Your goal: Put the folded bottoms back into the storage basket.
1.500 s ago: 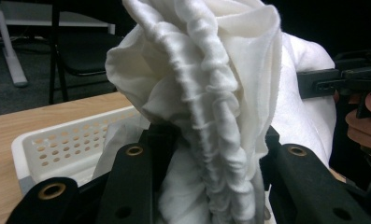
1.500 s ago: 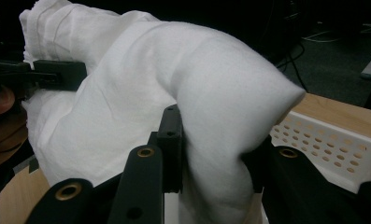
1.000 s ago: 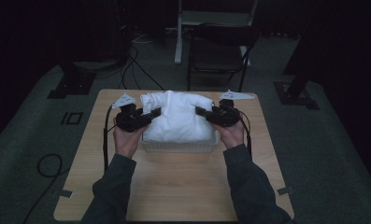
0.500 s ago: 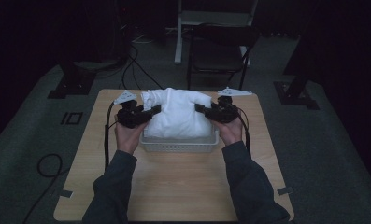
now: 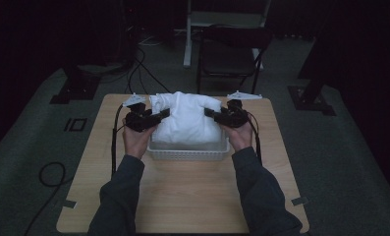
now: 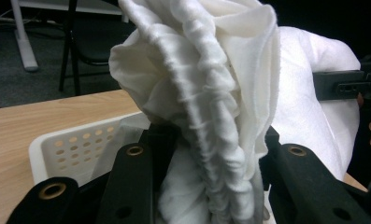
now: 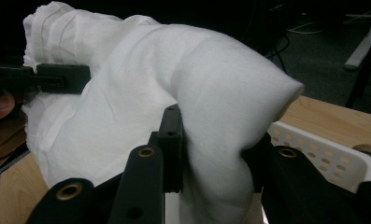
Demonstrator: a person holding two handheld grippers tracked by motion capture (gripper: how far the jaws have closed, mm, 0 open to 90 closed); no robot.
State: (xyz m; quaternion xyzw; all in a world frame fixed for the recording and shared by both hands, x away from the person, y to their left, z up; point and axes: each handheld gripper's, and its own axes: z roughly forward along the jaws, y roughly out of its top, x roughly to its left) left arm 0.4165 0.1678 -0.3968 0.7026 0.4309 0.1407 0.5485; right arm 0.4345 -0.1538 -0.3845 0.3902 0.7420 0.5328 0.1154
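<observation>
A white cloth [image 5: 186,119] hangs bunched above a white perforated basket [image 5: 188,152] at the middle of the wooden table [image 5: 182,196]. My left gripper [image 5: 159,118] is shut on the cloth's left side, where the gathered fabric [image 6: 211,121] is pinched between its black jaws. On the cloth's right side my right gripper [image 5: 211,115] is shut, with a smooth fold [image 7: 220,130] squeezed between its jaws. Both grippers hold the cloth up over the basket. The basket's rim [image 6: 75,144] shows below the cloth, and the basket's wall [image 7: 314,149] appears behind the right jaws.
A dark chair [image 5: 232,54] and a white post [image 5: 187,39] stand behind the table. Cables [image 5: 138,59] lie on the dark floor at the back left. The person's sleeved forearms [image 5: 124,191] lie over the table's near half.
Both grippers have lifted the cloth a little and drawn slightly toward each other. The cloth stands taller and more bunched over the basket than a second ago.
</observation>
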